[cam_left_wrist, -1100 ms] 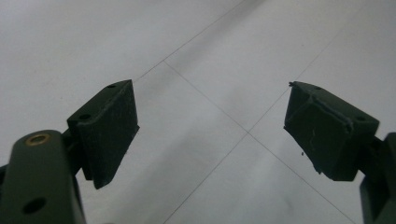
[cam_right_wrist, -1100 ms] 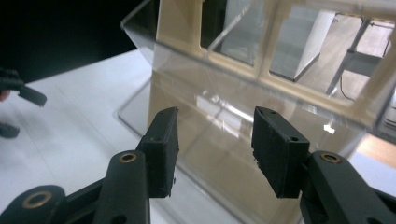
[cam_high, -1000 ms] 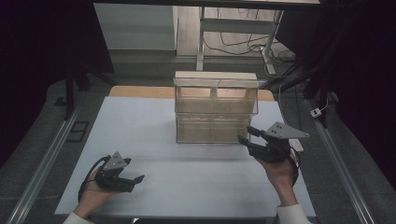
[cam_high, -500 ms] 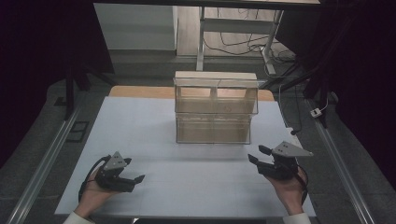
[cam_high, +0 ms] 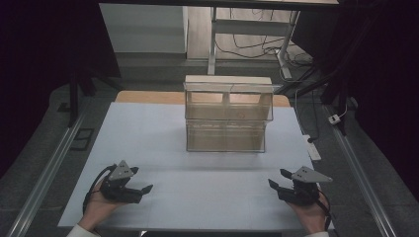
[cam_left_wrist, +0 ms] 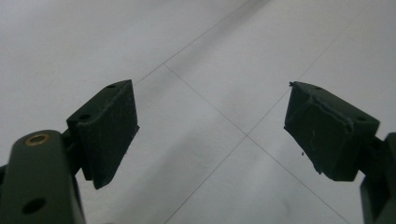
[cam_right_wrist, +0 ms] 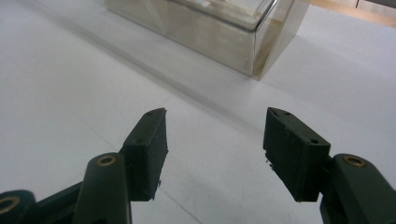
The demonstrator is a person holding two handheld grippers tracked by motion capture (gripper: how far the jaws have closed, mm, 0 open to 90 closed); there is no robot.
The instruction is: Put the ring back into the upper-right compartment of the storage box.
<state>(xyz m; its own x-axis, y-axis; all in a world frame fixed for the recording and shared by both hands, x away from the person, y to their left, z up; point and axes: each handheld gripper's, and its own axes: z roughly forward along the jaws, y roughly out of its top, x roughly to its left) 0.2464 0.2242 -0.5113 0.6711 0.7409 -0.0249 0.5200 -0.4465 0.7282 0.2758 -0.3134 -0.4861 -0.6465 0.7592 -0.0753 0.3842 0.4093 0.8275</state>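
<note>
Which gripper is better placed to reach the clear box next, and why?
Probably right. The right gripper is open and its own view faces the clear box; the left gripper, also open, looks down at the bare white tabletop.

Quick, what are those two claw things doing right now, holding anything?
Left hand-held gripper: open, holding nothing, over the white table.
Right hand-held gripper: open, holding nothing, pointed toward the clear box.

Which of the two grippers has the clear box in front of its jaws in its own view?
The right gripper: its view shows the clear box ahead, while the left gripper faces bare white table.
</note>
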